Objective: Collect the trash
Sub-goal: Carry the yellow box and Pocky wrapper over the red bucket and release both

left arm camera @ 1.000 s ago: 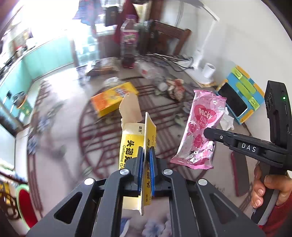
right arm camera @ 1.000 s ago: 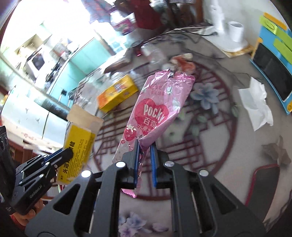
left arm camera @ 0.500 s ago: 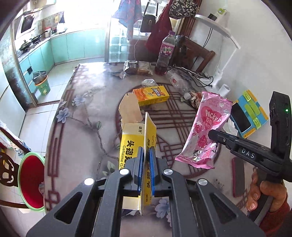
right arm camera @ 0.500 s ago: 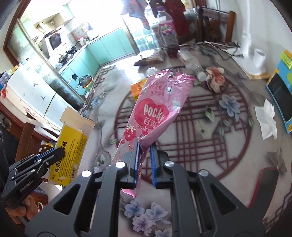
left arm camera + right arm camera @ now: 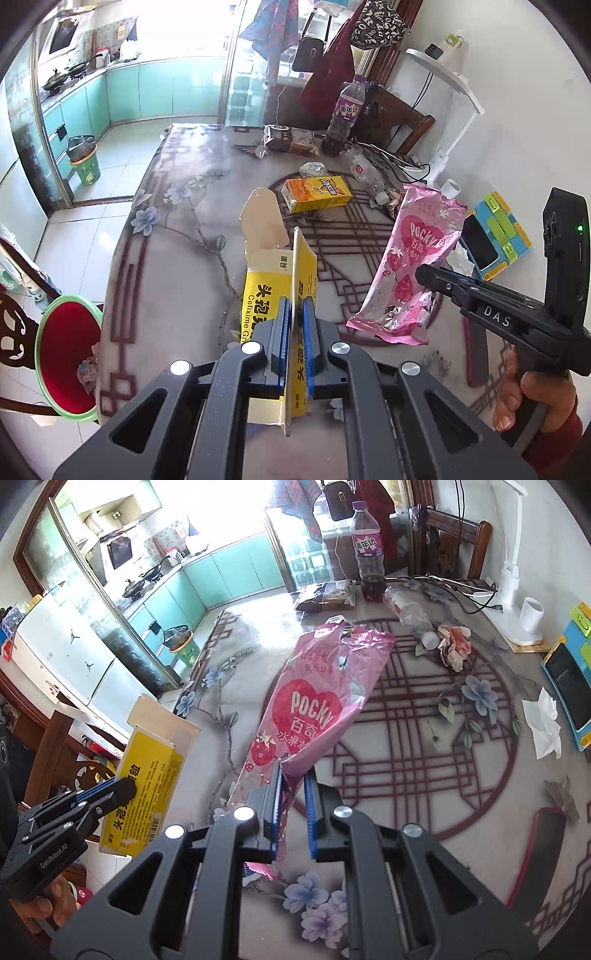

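Note:
My left gripper (image 5: 295,306) is shut on a flattened yellow medicine box (image 5: 266,291) with its flap open, held above the table; the box also shows in the right wrist view (image 5: 147,771). My right gripper (image 5: 293,775) is shut on a pink Pocky wrapper (image 5: 317,705), also held above the table; the wrapper also shows in the left wrist view (image 5: 413,258). A red bin with a green rim (image 5: 66,354) stands on the floor to the left of the table, with some scraps inside.
On the patterned table (image 5: 177,280) lie an orange box (image 5: 317,192), a crushed clear bottle (image 5: 410,616), a crumpled wrapper (image 5: 454,646), a tissue (image 5: 543,720), a dark snack bag (image 5: 325,594), a purple drink bottle (image 5: 367,550) and a phone on a blue stand (image 5: 569,686).
Both grippers have pulled back and risen with their loads, so more of the table and the red bin now show. The right jaws look slightly wider around the wrapper.

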